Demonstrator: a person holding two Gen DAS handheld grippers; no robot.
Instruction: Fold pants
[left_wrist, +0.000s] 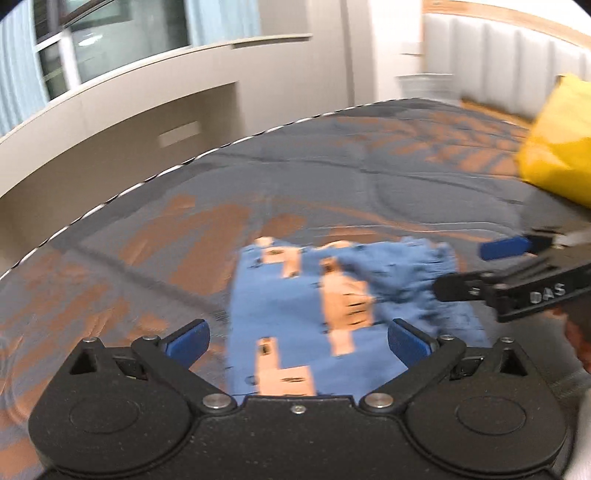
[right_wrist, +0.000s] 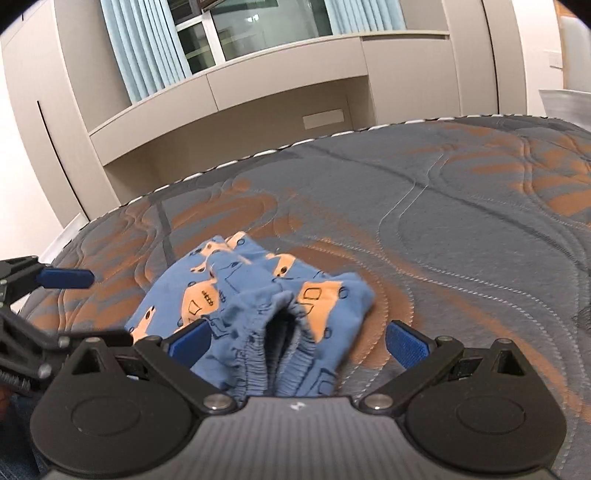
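My left view smears the pants (left_wrist: 295, 302); beside them, a yellow thing (left_wrist: 557, 147) is cut off by the frame's right edge, unidentifiable.

2 wrist fisheyes, close, angled down, sharing the pants (left_wrist: 295, 314) (left view blurred) and mattress (right_wrist: 461, 221)

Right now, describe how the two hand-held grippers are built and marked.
Both are black plastic with round pivot housings, silver screws and angled linkage arms ending in blue ribbed pads. The left hand-held gripper has a dark speckled body. The right hand-held gripper has a grey ridged body; the left wrist view shows pale lettering on its side.
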